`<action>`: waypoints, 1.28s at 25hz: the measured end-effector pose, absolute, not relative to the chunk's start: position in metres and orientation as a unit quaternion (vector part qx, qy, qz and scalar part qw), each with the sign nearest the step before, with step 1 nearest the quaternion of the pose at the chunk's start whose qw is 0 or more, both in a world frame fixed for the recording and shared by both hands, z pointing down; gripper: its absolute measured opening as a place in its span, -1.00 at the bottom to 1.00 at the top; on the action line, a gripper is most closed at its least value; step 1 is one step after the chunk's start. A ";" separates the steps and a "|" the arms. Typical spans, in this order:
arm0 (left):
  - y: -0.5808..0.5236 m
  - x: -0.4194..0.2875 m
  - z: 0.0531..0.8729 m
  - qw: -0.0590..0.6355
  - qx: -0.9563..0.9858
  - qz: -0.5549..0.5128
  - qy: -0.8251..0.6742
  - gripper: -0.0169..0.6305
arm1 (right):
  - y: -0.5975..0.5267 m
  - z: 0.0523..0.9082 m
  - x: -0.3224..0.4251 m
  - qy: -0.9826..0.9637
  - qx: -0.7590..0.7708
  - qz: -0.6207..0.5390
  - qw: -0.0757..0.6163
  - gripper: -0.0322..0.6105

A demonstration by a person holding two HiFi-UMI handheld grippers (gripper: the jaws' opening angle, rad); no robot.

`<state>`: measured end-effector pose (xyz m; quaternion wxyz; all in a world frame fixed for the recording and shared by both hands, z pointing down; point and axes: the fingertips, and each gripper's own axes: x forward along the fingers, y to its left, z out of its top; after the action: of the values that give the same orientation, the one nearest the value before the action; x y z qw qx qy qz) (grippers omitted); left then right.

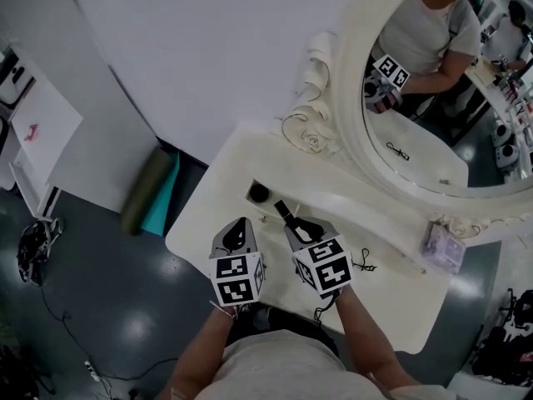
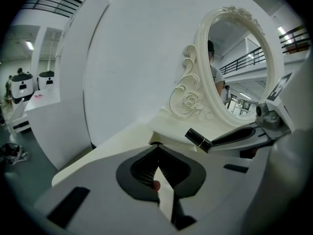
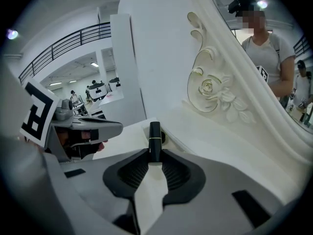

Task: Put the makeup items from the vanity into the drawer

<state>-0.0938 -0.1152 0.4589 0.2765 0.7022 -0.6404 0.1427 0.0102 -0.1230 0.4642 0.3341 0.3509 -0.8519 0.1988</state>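
Observation:
My right gripper point(image 1: 295, 224) is shut on a black lipstick tube point(image 1: 284, 212) with a thin gold band. The tube point(image 3: 155, 140) sticks out past the jaw tips, over the white vanity top point(image 1: 233, 169). My left gripper point(image 1: 241, 226) hovers just left of it, jaw tips together and nothing between them point(image 2: 157, 149). In the left gripper view the held lipstick point(image 2: 197, 138) shows at the right. A small round black item point(image 1: 259, 193) sits on the vanity just beyond both grippers, partly hidden behind the tube in the right gripper view.
The oval mirror point(image 1: 433, 98) with its carved white frame point(image 1: 312, 132) rises at the back right. A lilac box point(image 1: 443, 247) and a black hair tie point(image 1: 364, 264) lie at the vanity's right. A dark roll point(image 1: 145, 191) and a teal sheet point(image 1: 167, 197) lean by the wall, left of the vanity.

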 end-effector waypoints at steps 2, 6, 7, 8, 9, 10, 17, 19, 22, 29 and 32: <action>-0.118 -0.096 0.465 0.284 0.696 0.145 -0.643 -0.92 | -0.131 0.469 0.007 -0.852 0.344 0.199 0.340 -0.60; -0.119 -0.099 0.478 0.301 0.684 0.150 -0.647 -0.92 | -0.140 0.478 0.001 -0.853 0.330 0.204 0.348 -0.60; -0.120 -0.099 0.481 0.304 0.682 0.151 -0.648 -0.92 | -0.142 0.480 -0.001 -0.854 0.327 0.205 0.350 -0.60; -0.121 -0.100 0.484 0.307 0.680 0.152 -0.648 -0.92 | -0.145 0.482 -0.002 -0.854 0.324 0.206 0.351 -0.60; -0.122 -0.100 0.487 0.309 0.679 0.152 -0.649 -0.92 | -0.147 0.485 -0.004 -0.854 0.322 0.206 0.353 -0.60; -0.124 -0.100 0.490 0.312 0.677 0.152 -0.649 -0.92 | -0.149 0.487 -0.005 -0.854 0.319 0.207 0.355 -0.60; -0.123 -0.102 0.505 0.332 0.662 0.155 -0.654 -0.92 | -0.152 0.502 -0.009 -0.851 0.303 0.217 0.371 -0.60; -0.123 -0.103 0.508 0.336 0.659 0.155 -0.655 -0.92 | -0.155 0.503 -0.010 -0.850 0.305 0.218 0.370 -0.60; -0.123 -0.106 0.512 0.339 0.655 0.155 -0.657 -0.92 | -0.159 0.505 -0.010 -0.849 0.306 0.222 0.369 -0.60; -0.118 -0.109 0.513 0.340 0.650 0.156 -0.661 -0.92 | -0.159 0.505 -0.009 -0.847 0.314 0.236 0.358 -0.58; -0.116 -0.111 0.512 0.339 0.649 0.156 -0.662 -0.92 | -0.161 0.503 -0.008 -0.846 0.321 0.239 0.352 -0.57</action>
<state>-0.1107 -0.1164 0.5122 0.3395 0.6493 -0.6625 0.1560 -0.0082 -0.1614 0.5028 0.3518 0.3211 -0.8462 0.2387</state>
